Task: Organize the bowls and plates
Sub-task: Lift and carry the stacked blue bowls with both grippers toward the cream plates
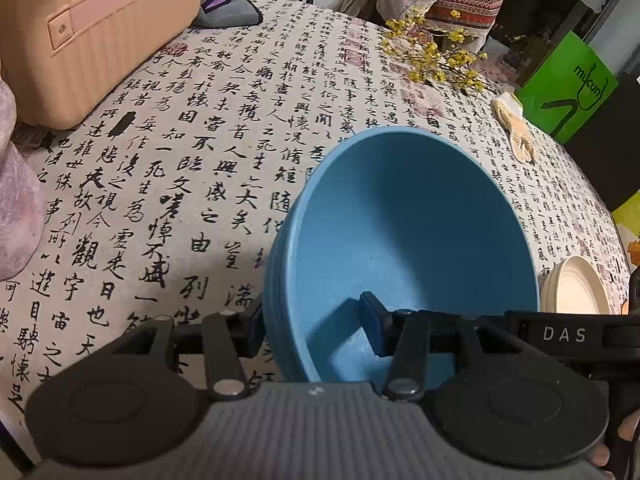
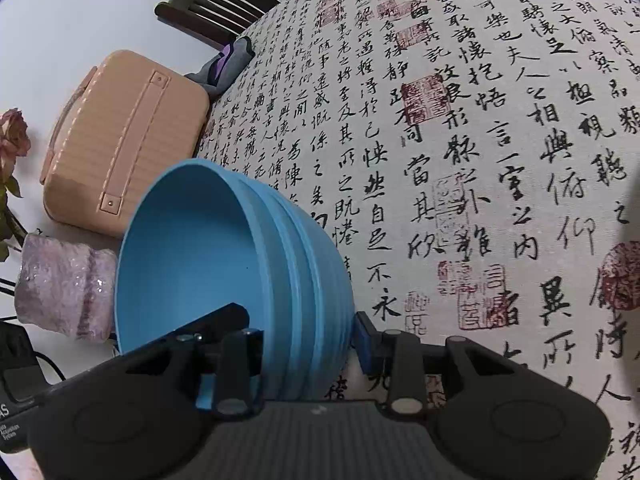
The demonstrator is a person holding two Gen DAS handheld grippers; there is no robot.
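A stack of nested blue bowls point(image 1: 400, 232) hangs tilted above the calligraphy tablecloth point(image 1: 192, 152), its mouth turned toward the camera. My left gripper point(image 1: 314, 326) is shut on the stack's left wall, with one pad outside and the other inside the bowl. In the right wrist view the same kind of blue bowl stack point(image 2: 188, 248) shows its ribbed rims. My right gripper point(image 2: 300, 332) is shut on its right wall, left finger inside and right finger outside. A cream plate point(image 1: 572, 288) lies on the cloth at the right edge.
A peach hard case point(image 1: 92, 32) point(image 2: 120, 140) sits at the table's far left. Yellow flower sprigs point(image 1: 436, 52) and a cream knitted piece point(image 1: 516, 128) lie at the back right. A pink vase point(image 2: 64, 284) stands near the bowls. A dark chair point(image 2: 216, 4) is behind the table.
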